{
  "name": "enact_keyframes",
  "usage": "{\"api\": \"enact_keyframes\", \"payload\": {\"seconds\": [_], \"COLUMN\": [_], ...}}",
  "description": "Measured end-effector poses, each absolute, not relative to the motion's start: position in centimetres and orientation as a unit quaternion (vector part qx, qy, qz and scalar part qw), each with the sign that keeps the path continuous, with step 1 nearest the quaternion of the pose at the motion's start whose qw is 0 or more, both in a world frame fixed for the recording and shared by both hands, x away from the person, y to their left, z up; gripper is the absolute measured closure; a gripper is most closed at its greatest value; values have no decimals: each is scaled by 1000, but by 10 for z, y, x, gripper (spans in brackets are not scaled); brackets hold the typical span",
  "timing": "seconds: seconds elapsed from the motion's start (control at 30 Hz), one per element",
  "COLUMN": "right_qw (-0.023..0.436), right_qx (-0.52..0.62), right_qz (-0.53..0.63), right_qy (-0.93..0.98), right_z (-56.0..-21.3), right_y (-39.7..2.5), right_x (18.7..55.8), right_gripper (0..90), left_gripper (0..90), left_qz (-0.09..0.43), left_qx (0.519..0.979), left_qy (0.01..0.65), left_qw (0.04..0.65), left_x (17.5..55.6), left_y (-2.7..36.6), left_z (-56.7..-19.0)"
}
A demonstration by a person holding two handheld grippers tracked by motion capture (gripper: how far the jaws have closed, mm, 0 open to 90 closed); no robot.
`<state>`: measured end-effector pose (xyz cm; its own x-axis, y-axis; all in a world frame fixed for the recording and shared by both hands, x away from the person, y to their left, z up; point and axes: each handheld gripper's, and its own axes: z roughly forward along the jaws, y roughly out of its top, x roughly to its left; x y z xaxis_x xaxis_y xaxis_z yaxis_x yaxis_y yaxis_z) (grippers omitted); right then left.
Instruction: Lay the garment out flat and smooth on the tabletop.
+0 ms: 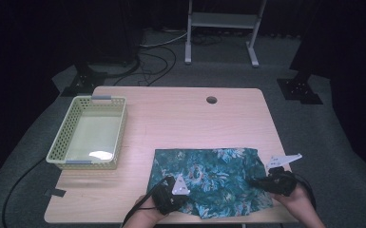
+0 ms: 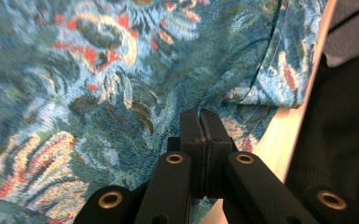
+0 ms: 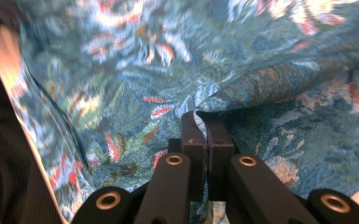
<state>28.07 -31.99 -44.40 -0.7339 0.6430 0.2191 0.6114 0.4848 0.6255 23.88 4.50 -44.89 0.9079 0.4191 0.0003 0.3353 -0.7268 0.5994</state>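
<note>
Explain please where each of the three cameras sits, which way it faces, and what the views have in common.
High view: above the person's side, looking forward and down on the table, the basket, the floral cloth, both hands and grippers.
Left gripper view: rides on the left gripper, looking along its shut jaws at the cloth.
Right gripper view: rides on the right gripper, jaws pinching a cloth fold.
Shared: all show the cloth and the table edge.

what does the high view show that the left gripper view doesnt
The high view takes in the pale green basket at the table's left, the cable hole, and the right gripper at the cloth's right side. The left gripper view gives the close detail: the left gripper with jaws shut on a fold. Both show the teal floral cloth and the wooden table.
</note>
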Motion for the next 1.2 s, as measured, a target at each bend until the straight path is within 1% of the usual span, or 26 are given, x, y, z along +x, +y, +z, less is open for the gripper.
{"api": "enact_keyframes", "payload": {"seconds": [0.07,0.1,0.13,0.17,0.2,0.23,0.27,0.3,0.33,0.37,0.4,0.43,0.47,0.5,0.53,0.57,0.6,0.63,0.67,0.77,0.83,0.9,1.07,1.17,1.2], "right_qw": [2,-11,-16,4,4,31,64,106,129,122,102,86,81,78,78,72,61,47,37,45,40,50,29,10,3], "right_qx": [353,354,359,411,411,447,485,525,556,574,583,587,583,568,568,559,550,545,542,537,531,522,500,482,476], "right_qz": [347,347,351,384,384,414,441,457,479,497,509,512,505,474,474,465,463,465,464,449,442,434,441,434,426], "right_qy": [869,868,865,827,827,793,753,710,667,639,626,621,631,668,668,683,693,696,700,713,722,733,745,761,769], "right_z": [-441,-436,-428,-396,-396,-375,-354,-335,-320,-310,-306,-305,-306,-315,-315,-322,-330,-338,-347,-367,-378,-385,-404,-415,-418], "right_y": [-311,-306,-302,-300,-300,-303,-308,-313,-320,-325,-328,-328,-326,-319,-319,-316,-315,-314,-313,-309,-305,-302,-295,-292,-290], "right_x": [287,297,311,352,352,374,395,412,426,436,445,449,452,454,454,453,452,451,449,438,429,419,400,394,393], "right_gripper": [893,894,894,891,891,846,725,598,497,408,355,313,255,185,185,178,132,110,110,110,110,110,110,109,109], "left_gripper": [898,899,899,900,900,899,897,887,755,665,628,493,348,294,294,247,228,217,194,194,194,173,173,172,143], "left_qz": [66,80,100,133,175,218,266,303,315,286,250,229,221,219,216,207,195,190,185,151,141,130,73,85,87], "left_qx": [928,924,920,909,891,868,829,789,759,749,746,741,746,752,753,754,759,762,767,779,788,798,798,792,793], "left_qy": [208,214,221,231,248,272,311,350,390,419,434,452,456,452,456,460,459,461,462,461,451,437,397,385,384], "left_qw": [302,305,309,321,336,353,382,403,416,427,439,441,432,426,422,421,418,413,406,398,395,393,449,466,465], "left_x": [251,262,277,296,318,341,362,381,399,414,426,432,435,434,432,429,426,422,418,404,391,379,351,338,335], "left_y": [45,44,44,44,45,47,52,57,62,68,73,75,77,79,81,84,87,90,93,101,102,100,98,96,95], "left_z": [-447,-441,-430,-413,-393,-372,-353,-338,-328,-323,-322,-324,-328,-333,-340,-347,-355,-363,-371,-392,-401,-407,-412,-418,-420]}}
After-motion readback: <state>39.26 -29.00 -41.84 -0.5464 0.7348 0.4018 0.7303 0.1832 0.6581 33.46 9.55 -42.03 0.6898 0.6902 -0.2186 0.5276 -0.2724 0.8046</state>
